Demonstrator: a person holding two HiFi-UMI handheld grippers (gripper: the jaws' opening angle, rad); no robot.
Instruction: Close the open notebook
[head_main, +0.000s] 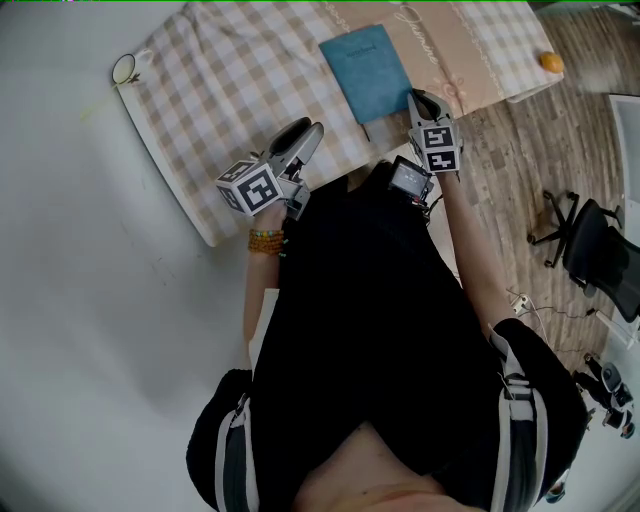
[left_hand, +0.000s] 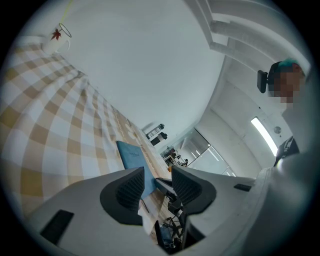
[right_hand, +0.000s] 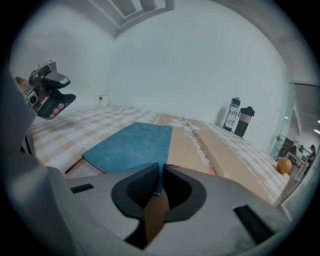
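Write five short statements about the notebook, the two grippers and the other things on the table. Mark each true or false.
1. The notebook lies closed, blue cover up. True.
2. The left gripper is clamped on the notebook. False: its jaws stand apart with nothing in them, off to the side over the checked cloth.
3. An orange lies near the table's far right corner. True.
4. The mug stands on the notebook. False: it stands at the far left corner of the checked cloth, well apart from it.
5. The right gripper has its tip at the notebook's near corner. True.
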